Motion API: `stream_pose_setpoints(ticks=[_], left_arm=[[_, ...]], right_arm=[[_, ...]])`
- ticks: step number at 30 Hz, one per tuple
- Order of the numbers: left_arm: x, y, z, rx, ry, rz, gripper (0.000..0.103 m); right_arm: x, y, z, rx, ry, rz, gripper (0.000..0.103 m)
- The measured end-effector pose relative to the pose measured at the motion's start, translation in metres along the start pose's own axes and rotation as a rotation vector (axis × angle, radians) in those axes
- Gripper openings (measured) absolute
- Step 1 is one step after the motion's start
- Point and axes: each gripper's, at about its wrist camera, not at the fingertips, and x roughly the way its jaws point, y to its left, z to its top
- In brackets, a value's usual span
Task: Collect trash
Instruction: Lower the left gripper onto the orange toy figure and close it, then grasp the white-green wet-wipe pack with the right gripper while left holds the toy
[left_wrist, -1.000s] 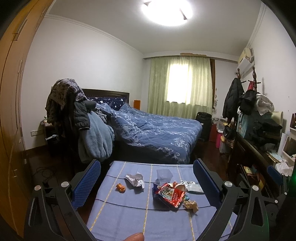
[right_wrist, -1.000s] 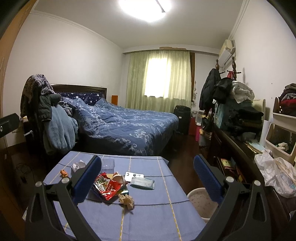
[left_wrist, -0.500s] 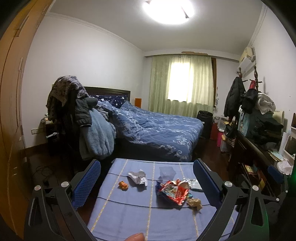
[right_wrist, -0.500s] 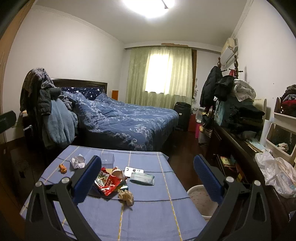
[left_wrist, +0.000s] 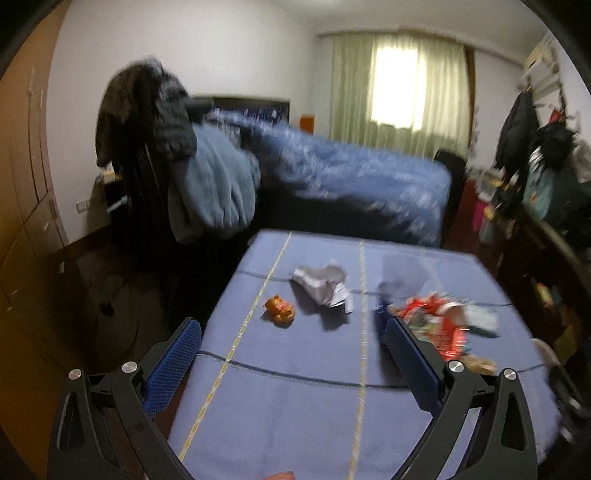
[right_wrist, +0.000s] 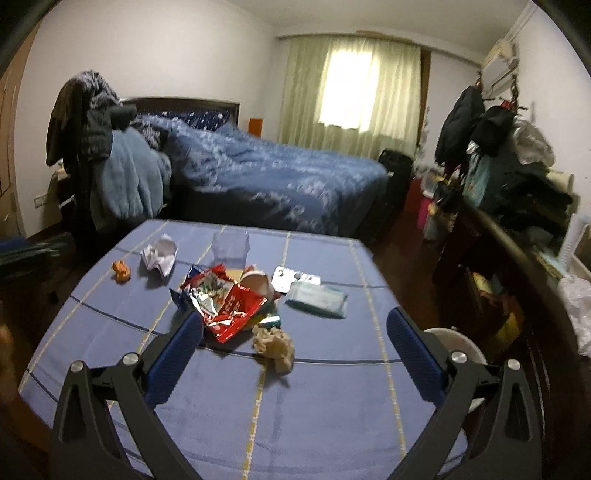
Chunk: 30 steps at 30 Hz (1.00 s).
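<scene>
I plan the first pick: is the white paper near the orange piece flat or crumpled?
Crumpled. The white paper is bunched into an uneven wad with folds and raised edges, casting a shadow on the blue tablecloth.

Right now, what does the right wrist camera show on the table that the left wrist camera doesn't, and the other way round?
Only the right view shows the pill strip and the white bin clearly.

Only the left view shows a fingertip at the bottom edge.

Both show the orange scrap, crumpled paper, red wrapper, tissue pack and blue tablecloth.
</scene>
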Motion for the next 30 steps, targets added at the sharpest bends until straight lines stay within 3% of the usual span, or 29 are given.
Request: stream_pose_setpoints(ticks=[8, 10, 17, 20, 23, 25, 27, 30], left_arm=[[0.137, 0.015, 0.007, -0.001, 0.228, 0.138, 0.099], [0.155, 0.019, 0.007, -0.002, 0.263, 0.158, 0.099], [0.192, 0.025, 0.004, -0.014, 0.344, 0.12, 0.099], [0.192, 0.023, 0.006, -0.03, 0.341, 0.095, 0.09], [0.189, 0.015, 0.007, -0.005, 0.312, 0.078, 0.065], [0.186, 0.008, 0.008, 0.019, 0.295, 0.064, 0.041], [0.184, 0.001, 0.007, 0.043, 0.288, 0.063, 0.041], [0.182, -0.001, 0.007, 0.038, 0.284, 0.003, 0.04]], right_arm=[[0.046, -0.002, 0.004, 0.01, 0.075, 0.057, 0.1], [0.054, -0.006, 0.004, 0.024, 0.096, 0.067, 0.1], [0.085, -0.021, 0.004, 0.073, 0.143, 0.054, 0.1], [0.096, -0.03, 0.003, 0.097, 0.169, 0.068, 0.1], [0.109, -0.044, 0.004, 0.149, 0.2, 0.098, 0.1], [0.118, -0.054, 0.004, 0.189, 0.221, 0.105, 0.099], [0.127, -0.065, 0.003, 0.228, 0.239, 0.113, 0.099], [0.14, -0.078, 0.002, 0.27, 0.265, 0.124, 0.099]])
